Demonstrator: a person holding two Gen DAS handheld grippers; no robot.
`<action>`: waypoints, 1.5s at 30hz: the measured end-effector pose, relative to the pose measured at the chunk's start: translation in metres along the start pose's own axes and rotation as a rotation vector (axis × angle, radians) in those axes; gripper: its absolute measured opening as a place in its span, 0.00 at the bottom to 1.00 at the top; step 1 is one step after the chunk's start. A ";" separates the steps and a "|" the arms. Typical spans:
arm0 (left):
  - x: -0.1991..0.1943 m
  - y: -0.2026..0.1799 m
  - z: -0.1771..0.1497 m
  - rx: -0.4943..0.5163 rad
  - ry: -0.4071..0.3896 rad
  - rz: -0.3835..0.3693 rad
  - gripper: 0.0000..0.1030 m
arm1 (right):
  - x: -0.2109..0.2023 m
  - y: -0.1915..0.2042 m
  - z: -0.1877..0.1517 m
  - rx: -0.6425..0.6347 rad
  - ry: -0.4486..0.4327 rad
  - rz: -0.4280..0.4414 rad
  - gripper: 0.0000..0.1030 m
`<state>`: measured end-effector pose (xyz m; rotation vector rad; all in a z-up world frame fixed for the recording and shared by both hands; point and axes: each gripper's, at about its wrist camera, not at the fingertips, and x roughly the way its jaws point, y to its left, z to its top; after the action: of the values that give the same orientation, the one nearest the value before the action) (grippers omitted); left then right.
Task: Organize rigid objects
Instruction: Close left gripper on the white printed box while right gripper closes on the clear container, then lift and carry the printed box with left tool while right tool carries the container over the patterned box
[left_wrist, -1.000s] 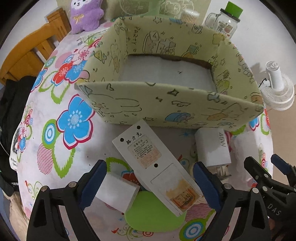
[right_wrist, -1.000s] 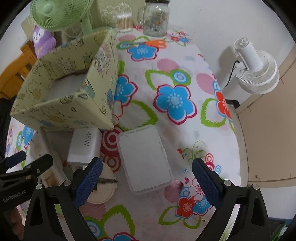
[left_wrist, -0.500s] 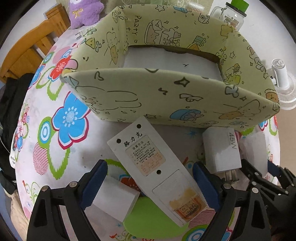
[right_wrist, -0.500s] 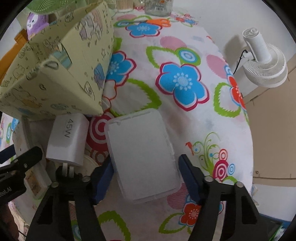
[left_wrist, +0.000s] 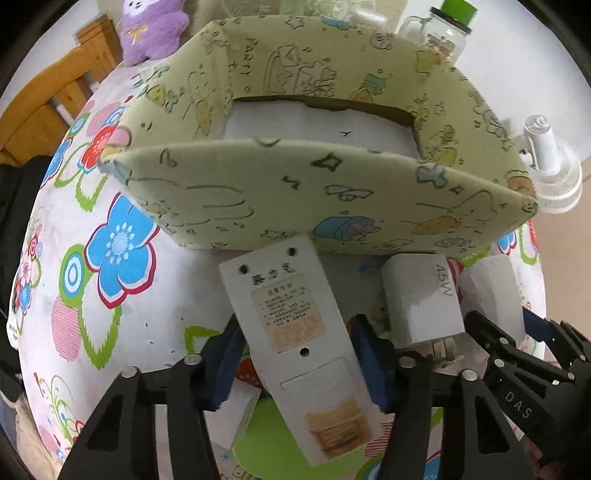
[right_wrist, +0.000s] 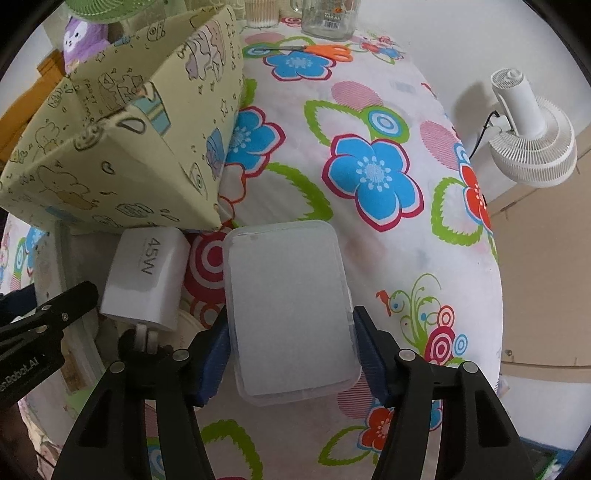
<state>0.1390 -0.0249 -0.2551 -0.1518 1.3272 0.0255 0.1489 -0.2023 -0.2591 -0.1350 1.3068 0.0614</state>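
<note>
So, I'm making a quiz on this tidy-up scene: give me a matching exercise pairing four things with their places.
Things:
1 long white box
2 clear plastic case
3 charger
4 scissors

Places:
A far end of the table
B between the right gripper's fingers
C between the left gripper's fingers
D just left of the plastic case

Pairs: 1-C, 2-B, 3-D, 4-A

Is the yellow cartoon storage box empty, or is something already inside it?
Empty as far as visible: the storage box shows only its bare white floor. The near wall hides the floor's front strip, so that part cannot be told.
</note>
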 end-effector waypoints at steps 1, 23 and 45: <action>0.000 -0.001 0.001 0.012 -0.003 0.001 0.52 | -0.001 0.000 0.000 0.004 -0.001 0.009 0.63; -0.040 0.006 -0.008 0.031 -0.055 -0.047 0.44 | -0.043 0.026 -0.011 -0.031 -0.068 0.106 0.61; -0.117 -0.007 -0.024 0.046 -0.187 -0.026 0.44 | -0.116 0.041 -0.014 -0.079 -0.207 0.098 0.61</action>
<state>0.0879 -0.0265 -0.1466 -0.1246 1.1380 -0.0119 0.1000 -0.1601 -0.1533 -0.1279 1.1038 0.2056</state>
